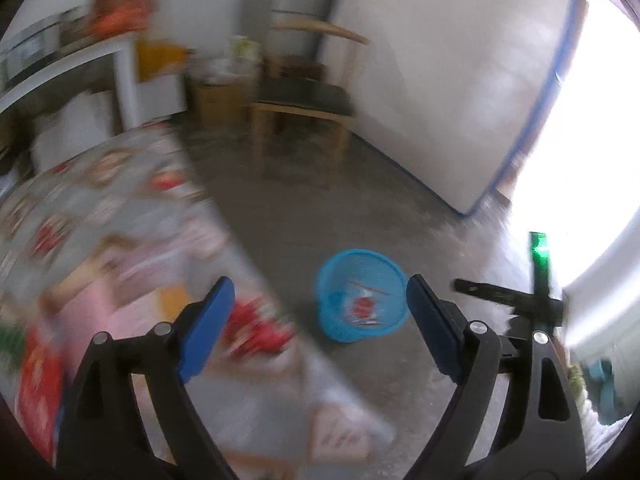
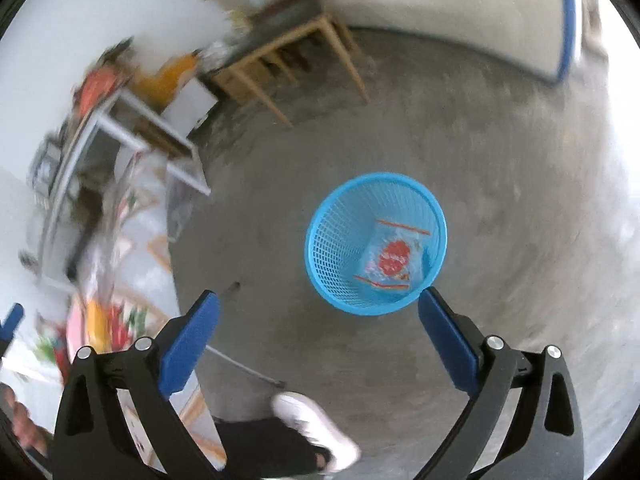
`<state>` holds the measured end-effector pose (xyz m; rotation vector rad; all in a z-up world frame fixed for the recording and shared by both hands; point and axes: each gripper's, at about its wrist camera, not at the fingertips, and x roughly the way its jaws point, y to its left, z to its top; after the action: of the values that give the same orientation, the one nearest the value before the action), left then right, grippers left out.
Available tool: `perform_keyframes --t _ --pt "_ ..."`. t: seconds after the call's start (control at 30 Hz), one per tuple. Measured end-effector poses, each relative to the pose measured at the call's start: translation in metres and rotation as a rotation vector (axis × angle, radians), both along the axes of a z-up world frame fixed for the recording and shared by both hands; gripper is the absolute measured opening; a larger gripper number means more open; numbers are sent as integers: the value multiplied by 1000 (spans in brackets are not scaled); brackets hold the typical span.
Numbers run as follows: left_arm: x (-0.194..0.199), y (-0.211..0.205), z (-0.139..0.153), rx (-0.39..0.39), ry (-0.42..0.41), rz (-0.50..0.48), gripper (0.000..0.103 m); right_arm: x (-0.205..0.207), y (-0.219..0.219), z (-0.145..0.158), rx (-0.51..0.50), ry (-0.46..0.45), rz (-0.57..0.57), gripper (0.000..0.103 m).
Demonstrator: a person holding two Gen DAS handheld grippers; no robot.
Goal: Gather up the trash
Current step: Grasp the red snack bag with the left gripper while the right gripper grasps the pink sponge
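A blue mesh basket (image 1: 330, 320) stands on the concrete floor, and a clear wrapper with a red round print (image 1: 362, 308) lies inside it. My left gripper (image 1: 320, 280) is open and empty, high above the table edge and the basket. From the right wrist view the basket (image 2: 320, 248) and the wrapper (image 2: 394, 260) lie almost straight below. My right gripper (image 2: 318, 294) is open wide with nothing between its fingers. Blurred red packets (image 1: 256, 328) lie on the patterned tablecloth (image 1: 120, 200) by the left finger.
A wooden chair (image 1: 300, 120) stands by the far wall, with cluttered shelves (image 1: 80, 64) to its left. The other gripper's black frame (image 1: 520, 304) shows at the right. A person's white shoe (image 2: 316, 428) is on the floor near the table (image 2: 140, 264). Both views are motion-blurred.
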<state>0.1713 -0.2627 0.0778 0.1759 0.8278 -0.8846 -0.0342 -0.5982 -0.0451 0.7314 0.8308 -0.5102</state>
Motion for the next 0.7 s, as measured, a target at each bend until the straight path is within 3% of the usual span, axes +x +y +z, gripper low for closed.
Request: perform_keyframes --t 0.23,0.33,0.37,0.47,0.57,0.7 --pt "-9 163 2 50 20 355 84 50 94 56 -253 97 169 97" --pt "-24 227 2 20 12 505 86 66 145 84 -370 50 285 97" --pt "-31 243 2 6 10 536 90 70 165 99 -395 -12 351 97" --pt "-46 281 -5 -33 6 612 92 76 206 129 -385 -173 475 97" --pt "-55 300 -14 -67 -6 646 94 88 240 137 -306 -312 589 97" --pt "-54 311 -30 -133 9 641 94 125 281 119 -129 -246 713 97"
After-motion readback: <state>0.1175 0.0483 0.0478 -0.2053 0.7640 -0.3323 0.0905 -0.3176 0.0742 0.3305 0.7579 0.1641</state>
